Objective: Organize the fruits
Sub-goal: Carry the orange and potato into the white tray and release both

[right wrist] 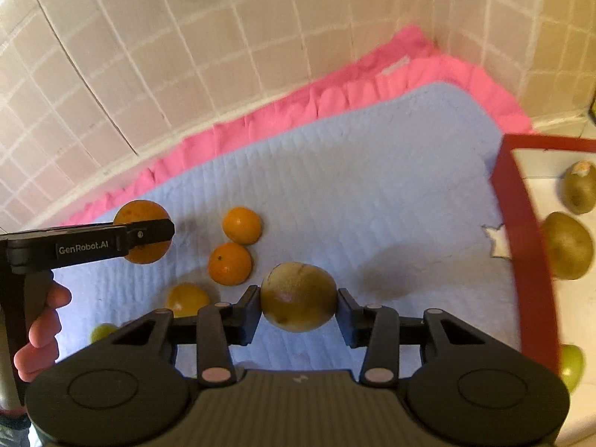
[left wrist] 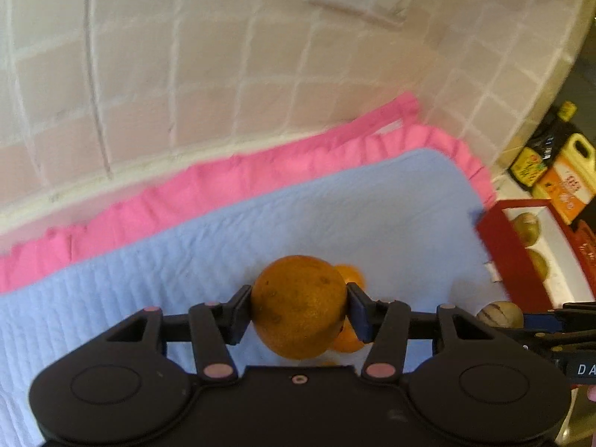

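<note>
Your left gripper (left wrist: 299, 307) grips an orange (left wrist: 298, 305); your right gripper (right wrist: 299, 297) grips a kiwi (right wrist: 298, 296). Pinched across round middles, either may roll out over the tray (right wrist: 521, 231).

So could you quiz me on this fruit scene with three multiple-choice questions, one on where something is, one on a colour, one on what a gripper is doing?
1. Where do the two green-brown fruits lie?
A. in the red-rimmed tray
B. on the pink cloth
C. on the wall

2. What colour is the quilted mat under the loose oranges?
A. green
B. pale blue
C. black

3. What is the left gripper doing?
A. hanging empty
B. holding a knife
C. clamping a large orange

Answers: 1 A, both sit inside the red rim at right. 2 B, the mat is pale blue, edged by pink cloth. 3 C, its pads press both sides of the large orange.
</note>
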A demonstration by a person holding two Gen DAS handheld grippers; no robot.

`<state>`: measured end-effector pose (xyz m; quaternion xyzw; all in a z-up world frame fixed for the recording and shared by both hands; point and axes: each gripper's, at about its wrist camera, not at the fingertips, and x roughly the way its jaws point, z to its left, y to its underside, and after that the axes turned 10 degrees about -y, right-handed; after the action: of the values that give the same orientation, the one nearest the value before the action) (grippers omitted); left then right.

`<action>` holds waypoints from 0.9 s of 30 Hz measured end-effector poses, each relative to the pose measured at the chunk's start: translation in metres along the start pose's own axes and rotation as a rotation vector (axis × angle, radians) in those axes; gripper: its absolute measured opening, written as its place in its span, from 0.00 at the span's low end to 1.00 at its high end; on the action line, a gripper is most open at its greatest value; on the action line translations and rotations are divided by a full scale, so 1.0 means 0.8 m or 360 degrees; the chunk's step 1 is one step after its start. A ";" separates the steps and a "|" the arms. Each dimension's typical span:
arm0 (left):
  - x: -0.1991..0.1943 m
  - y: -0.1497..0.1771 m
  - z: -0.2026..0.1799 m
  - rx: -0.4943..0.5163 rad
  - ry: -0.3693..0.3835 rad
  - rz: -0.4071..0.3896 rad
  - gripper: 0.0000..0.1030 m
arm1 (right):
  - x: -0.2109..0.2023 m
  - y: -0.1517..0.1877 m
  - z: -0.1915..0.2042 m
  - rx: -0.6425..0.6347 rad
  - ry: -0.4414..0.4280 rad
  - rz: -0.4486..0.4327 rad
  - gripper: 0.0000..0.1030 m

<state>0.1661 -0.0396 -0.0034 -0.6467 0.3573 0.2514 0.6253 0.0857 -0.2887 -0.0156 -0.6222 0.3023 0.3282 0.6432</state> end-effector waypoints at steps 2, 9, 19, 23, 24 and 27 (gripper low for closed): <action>-0.014 -0.009 -0.021 0.0042 0.0020 -0.0051 0.61 | -0.025 0.004 -0.008 0.0008 0.0014 -0.0057 0.43; -0.033 -0.038 -0.136 0.0231 0.0267 -0.0182 0.61 | -0.112 0.025 -0.072 0.0136 0.0159 -0.0225 0.44; 0.010 -0.051 -0.347 0.0572 0.0633 -0.0144 0.61 | -0.191 0.068 -0.208 0.0443 0.0378 -0.0301 0.44; 0.041 -0.053 -0.414 0.0671 0.0706 -0.0077 0.61 | -0.194 0.076 -0.245 0.0503 0.0393 -0.0278 0.44; 0.051 -0.053 -0.431 0.0694 0.0716 -0.0053 0.61 | -0.192 0.077 -0.255 0.0514 0.0392 -0.0269 0.44; 0.080 -0.049 -0.469 0.0740 0.0725 0.0009 0.61 | -0.181 0.082 -0.276 0.0533 0.0381 -0.0206 0.44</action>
<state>0.1907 -0.4211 0.0061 -0.5250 0.5376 0.0138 0.6596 -0.0496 -0.5156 0.0505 -0.5594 0.3862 0.1553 0.7168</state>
